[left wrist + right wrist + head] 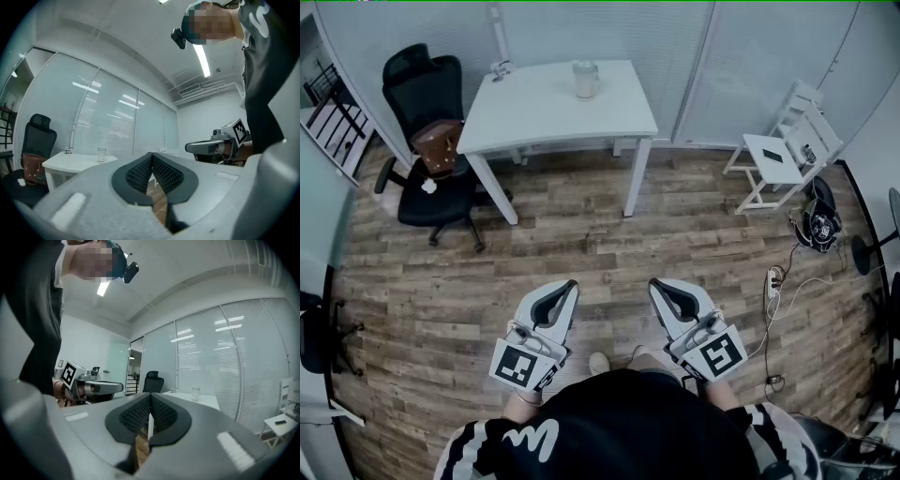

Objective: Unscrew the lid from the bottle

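Grippers, nearest the camera: the left gripper [566, 289] and right gripper [660, 285] sit side by side at bottom centre of the head view, just above the person's dark top. Both point level toward the far wall. In the left gripper view its pads [137, 176] are closed together with nothing between them; only floor shows below the tips. The right gripper view is the same: pads [166, 417] pressed together, nothing held. Both tools are empty.

Middle ground: bare wood floor [581, 244] lies between the person and the furniture. Nothing stands on the straight line ahead. Cables and a power strip [775, 278] lie off at right.

Far: a white table [525, 117] is at top centre, with a black office chair [427, 112] to its left and a small white chair [787, 145] to its right. On the table the bottle [585, 80] stands upright near the far edge, right of centre, well apart from both grippers. The lid [584, 66] looks to be in place, though it is too small to be sure.

Step, as judged: approach. No unscrewing has begun and nothing is contacted. The next move calls for walking up to the table and opening both pairs of jaws. One gripper then clamps the bottle's body steady while the other closes around the lid and twists. Which hand takes which cannot be told from here.
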`<state>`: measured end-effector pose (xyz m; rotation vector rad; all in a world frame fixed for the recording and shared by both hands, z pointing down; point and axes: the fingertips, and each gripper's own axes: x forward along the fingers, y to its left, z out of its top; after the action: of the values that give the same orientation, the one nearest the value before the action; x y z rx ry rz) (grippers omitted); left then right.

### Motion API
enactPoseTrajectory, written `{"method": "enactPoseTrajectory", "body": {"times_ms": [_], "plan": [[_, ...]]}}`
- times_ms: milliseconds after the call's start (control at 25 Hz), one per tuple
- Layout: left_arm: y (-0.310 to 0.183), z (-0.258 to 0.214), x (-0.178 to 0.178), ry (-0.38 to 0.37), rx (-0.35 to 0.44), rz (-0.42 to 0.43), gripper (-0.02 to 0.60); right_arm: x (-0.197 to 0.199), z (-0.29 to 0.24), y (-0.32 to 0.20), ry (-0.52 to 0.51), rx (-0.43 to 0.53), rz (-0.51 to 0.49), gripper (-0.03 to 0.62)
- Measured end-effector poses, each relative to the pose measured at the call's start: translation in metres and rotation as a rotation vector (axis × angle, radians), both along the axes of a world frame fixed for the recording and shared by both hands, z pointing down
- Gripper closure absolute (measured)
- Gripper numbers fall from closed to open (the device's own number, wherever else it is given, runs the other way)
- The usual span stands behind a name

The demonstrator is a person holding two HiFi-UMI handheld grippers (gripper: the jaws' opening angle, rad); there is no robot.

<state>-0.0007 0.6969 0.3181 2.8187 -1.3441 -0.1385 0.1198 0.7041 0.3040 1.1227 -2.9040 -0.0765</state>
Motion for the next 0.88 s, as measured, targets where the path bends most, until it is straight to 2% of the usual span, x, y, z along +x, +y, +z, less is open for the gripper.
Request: {"method": "enactPoseTrajectory", "body": {"times_ms": [440, 720, 880], "plan": [[0.001, -0.002, -0.001, 0.010, 0.009, 0.011, 0.581, -0.007, -0.004, 0.006, 0.031, 0.043, -0.001, 0.595], [0.002, -0.004, -0.002, 0.012, 0.012, 0.021, 0.581, -0.001, -0.016, 0.004, -0.047, 0.068, 0.050, 0.595], [0.004, -0.003, 0.002, 0.010, 0.007, 0.038, 0.582, 0.002, -0.017, 0.009, -0.039, 0.071, 0.065, 0.595]]}}
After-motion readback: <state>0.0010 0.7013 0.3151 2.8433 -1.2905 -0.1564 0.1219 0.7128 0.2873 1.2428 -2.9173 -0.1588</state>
